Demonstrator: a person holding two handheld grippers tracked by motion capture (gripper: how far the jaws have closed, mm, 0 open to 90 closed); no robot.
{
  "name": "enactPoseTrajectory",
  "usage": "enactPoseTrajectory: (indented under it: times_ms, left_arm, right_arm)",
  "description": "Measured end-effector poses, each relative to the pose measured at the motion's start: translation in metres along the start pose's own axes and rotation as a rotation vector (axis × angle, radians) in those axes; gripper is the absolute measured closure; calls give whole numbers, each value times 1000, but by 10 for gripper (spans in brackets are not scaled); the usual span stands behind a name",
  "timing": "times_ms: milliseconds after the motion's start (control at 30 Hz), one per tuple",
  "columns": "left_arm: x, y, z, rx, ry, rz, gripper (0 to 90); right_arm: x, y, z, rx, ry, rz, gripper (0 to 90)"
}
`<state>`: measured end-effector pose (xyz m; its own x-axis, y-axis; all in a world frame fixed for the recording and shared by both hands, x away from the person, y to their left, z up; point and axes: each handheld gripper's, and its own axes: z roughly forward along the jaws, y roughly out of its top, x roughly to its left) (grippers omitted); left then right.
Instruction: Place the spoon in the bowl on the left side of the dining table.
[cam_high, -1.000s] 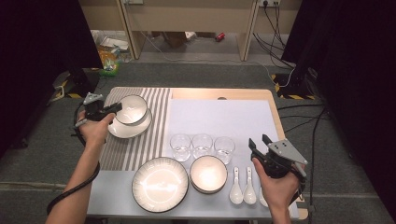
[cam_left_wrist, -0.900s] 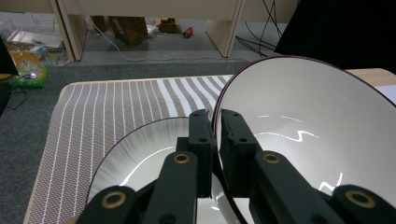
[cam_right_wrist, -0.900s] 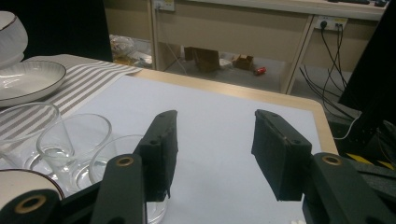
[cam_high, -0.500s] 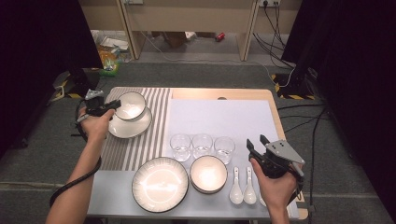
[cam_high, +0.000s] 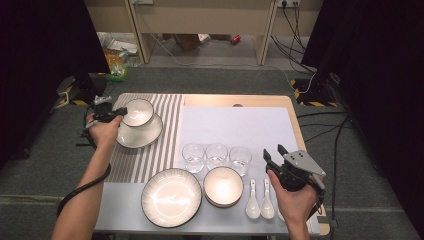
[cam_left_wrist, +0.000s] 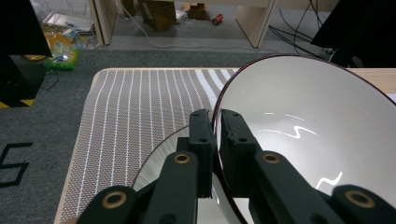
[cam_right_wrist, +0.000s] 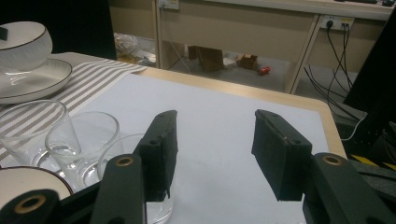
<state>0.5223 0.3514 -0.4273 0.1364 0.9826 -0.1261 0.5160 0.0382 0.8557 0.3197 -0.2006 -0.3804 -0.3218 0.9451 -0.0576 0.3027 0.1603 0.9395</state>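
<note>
My left gripper is shut on the rim of a white bowl with a dark edge, one jaw inside and one outside. In the left gripper view the jaws pinch the bowl's wall over a white plate. The bowl sits on or just above that plate at the table's far left; I cannot tell whether they touch. My right gripper is open at the near right with nothing between its jaws.
The plate lies on a striped mat, beside a white mat. Three glasses stand in a row mid-table. Nearer are a large plate, a stack of bowls and two white spoons. Cables cross the floor beyond.
The left hand has shifted slightly and lowered the bowl toward the plate. The right gripper has stayed where it was, still open.
</note>
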Motion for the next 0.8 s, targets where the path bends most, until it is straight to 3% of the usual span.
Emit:
enactPoseTrajectory:
  times_ms: [800]
  left_arm:
    - [7,-5,27,58,44,-34,830]
  right_arm:
    - [0,-1,2,7,5,0,506]
